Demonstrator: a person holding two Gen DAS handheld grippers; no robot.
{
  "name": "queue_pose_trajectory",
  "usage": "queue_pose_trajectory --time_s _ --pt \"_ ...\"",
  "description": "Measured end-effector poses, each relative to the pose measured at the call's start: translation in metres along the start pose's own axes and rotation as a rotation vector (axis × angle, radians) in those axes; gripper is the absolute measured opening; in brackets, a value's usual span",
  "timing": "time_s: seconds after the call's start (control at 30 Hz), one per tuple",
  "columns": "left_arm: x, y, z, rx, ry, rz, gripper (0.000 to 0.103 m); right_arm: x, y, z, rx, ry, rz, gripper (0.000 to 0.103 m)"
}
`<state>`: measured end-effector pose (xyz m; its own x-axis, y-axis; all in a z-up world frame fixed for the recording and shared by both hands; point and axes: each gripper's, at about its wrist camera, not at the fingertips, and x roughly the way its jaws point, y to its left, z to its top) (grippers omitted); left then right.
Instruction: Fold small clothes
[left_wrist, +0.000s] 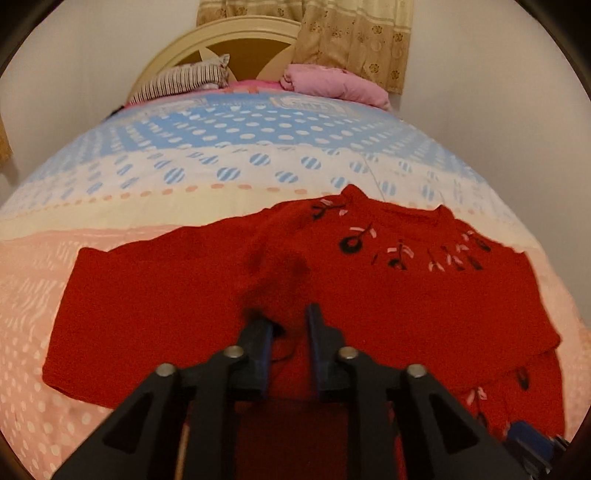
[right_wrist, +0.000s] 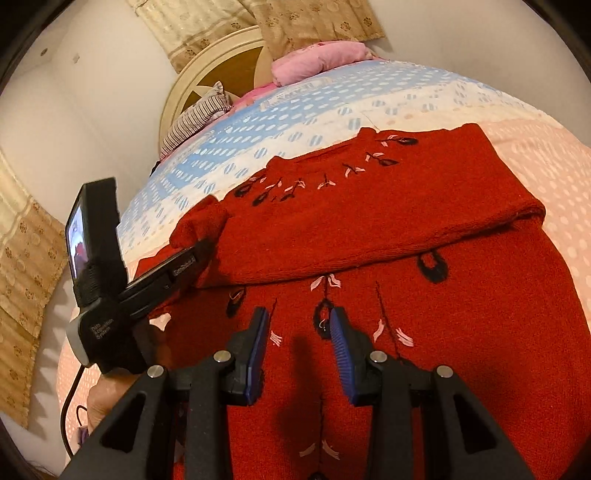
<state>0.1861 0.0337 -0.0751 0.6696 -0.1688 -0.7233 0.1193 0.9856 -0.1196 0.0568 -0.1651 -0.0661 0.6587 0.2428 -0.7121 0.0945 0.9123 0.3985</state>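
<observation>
A small red knit sweater (left_wrist: 369, 295) with black and pink flower stitching lies on the bed, one sleeve spread to the left. In the right wrist view the sweater (right_wrist: 406, 229) has a sleeve folded across its chest. My left gripper (left_wrist: 288, 325) is open just above the sweater's lower middle, nothing between its fingers. My right gripper (right_wrist: 299, 325) is open over the sweater's lower front, also empty. The left gripper's body and screen (right_wrist: 99, 258) show at the left of the right wrist view.
The bed (left_wrist: 184, 206) has a pink, cream and blue dotted cover. A striped pillow (left_wrist: 184, 79) and a pink bundle (left_wrist: 332, 83) lie at the headboard (left_wrist: 221, 40). Walls close in on both sides. A curtain (left_wrist: 354, 33) hangs behind.
</observation>
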Motion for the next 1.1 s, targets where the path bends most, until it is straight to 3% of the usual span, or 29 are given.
queue_pose_trajectory --time_s 0.03,0.07,0.1,0.17,0.23,0.37,0.5,0.6,0.73,0.83,0.87,0.9,1.1 --pt "-0.006 0.004 0.001 0.001 0.006 -0.005 0.048 0.0 0.0 0.001 0.004 0.004 0.0 0.036" --pt "-0.01 0.008 0.001 -0.001 0.004 -0.001 0.069 0.0 0.0 0.003 0.008 0.01 0.007 0.036" --pt "-0.019 0.015 -0.001 -0.007 -0.014 0.003 0.078 0.0 0.0 0.006 0.012 0.014 0.019 0.038" --pt "-0.036 0.036 -0.008 -0.029 -0.057 -0.026 0.08 -0.002 0.0 0.014 0.025 0.013 0.05 0.046" --pt "-0.048 0.061 -0.013 -0.066 -0.091 -0.005 0.08 -0.003 0.003 0.025 0.043 0.007 0.108 0.056" --pt "-0.049 0.128 -0.02 -0.234 -0.139 0.162 0.08 0.011 0.033 0.055 -0.027 -0.004 0.205 0.058" --pt "-0.037 0.186 -0.035 -0.414 -0.123 0.282 0.08 0.054 0.061 0.072 -0.072 0.054 0.187 0.058" --pt "-0.027 0.214 -0.048 -0.561 -0.096 0.202 0.08 0.095 0.075 0.076 -0.101 0.102 0.129 0.058" --pt "-0.026 0.207 -0.05 -0.558 -0.112 0.198 0.08 0.128 0.094 0.066 -0.217 0.118 0.054 0.058" --pt "-0.026 0.207 -0.05 -0.543 -0.101 0.2 0.087 0.129 0.103 0.06 -0.301 0.076 -0.057 0.027" --pt "-0.026 0.206 -0.05 -0.54 -0.098 0.203 0.087 0.128 0.104 0.061 -0.318 0.074 -0.078 0.011" --pt "-0.026 0.207 -0.049 -0.539 -0.096 0.206 0.087 0.125 0.105 0.064 -0.318 0.074 -0.064 0.003" --pt "-0.024 0.211 -0.047 -0.533 -0.091 0.214 0.087 0.062 0.133 0.099 -0.382 -0.086 -0.012 0.003"
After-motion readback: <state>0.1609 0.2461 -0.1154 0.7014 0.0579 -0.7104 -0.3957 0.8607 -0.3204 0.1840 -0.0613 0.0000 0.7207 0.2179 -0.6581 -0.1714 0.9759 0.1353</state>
